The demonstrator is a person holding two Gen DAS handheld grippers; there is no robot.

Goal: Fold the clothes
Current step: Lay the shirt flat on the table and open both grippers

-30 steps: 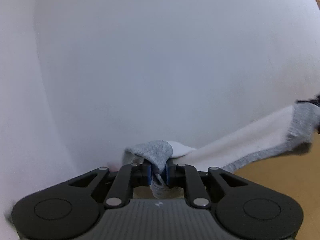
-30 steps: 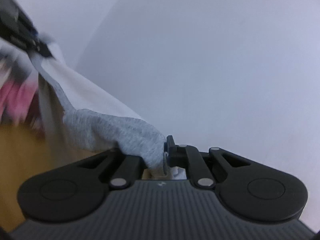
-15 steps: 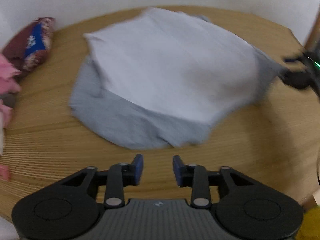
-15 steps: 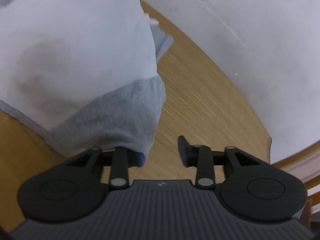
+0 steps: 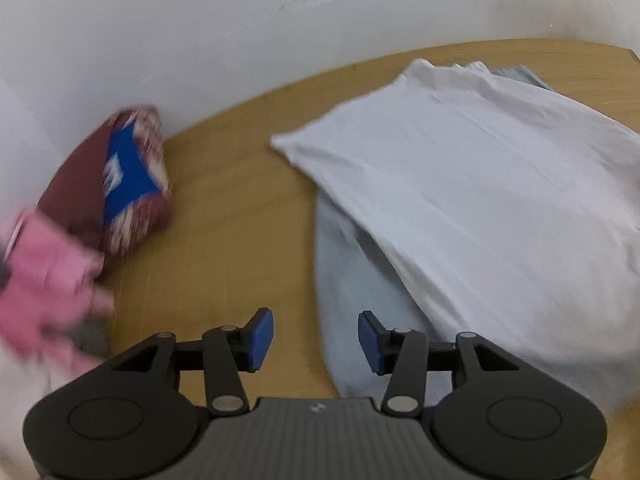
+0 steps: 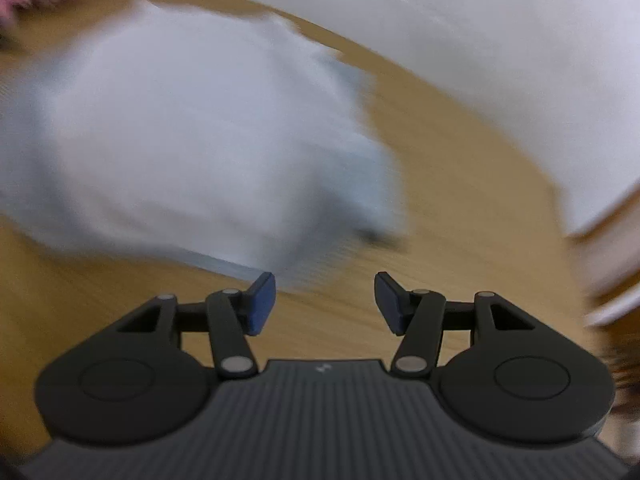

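Observation:
A white and grey garment (image 5: 472, 200) lies folded over on the wooden table (image 5: 232, 208), white layer on top of a grey one. My left gripper (image 5: 316, 338) is open and empty, just above the garment's near left grey edge. In the right wrist view the same garment (image 6: 180, 140) is blurred at the left. My right gripper (image 6: 324, 304) is open and empty over bare wood beside the garment's near right corner.
A folded maroon and blue cloth (image 5: 116, 184) lies at the left by the white wall (image 5: 240, 32). A pink garment (image 5: 44, 292) is blurred at the near left. The table's right edge (image 6: 572, 236) shows in the right wrist view.
Both grippers let go of the garment's grey corners and opened. The garment dropped flat onto the table. Both grippers have drawn back and swung sideways.

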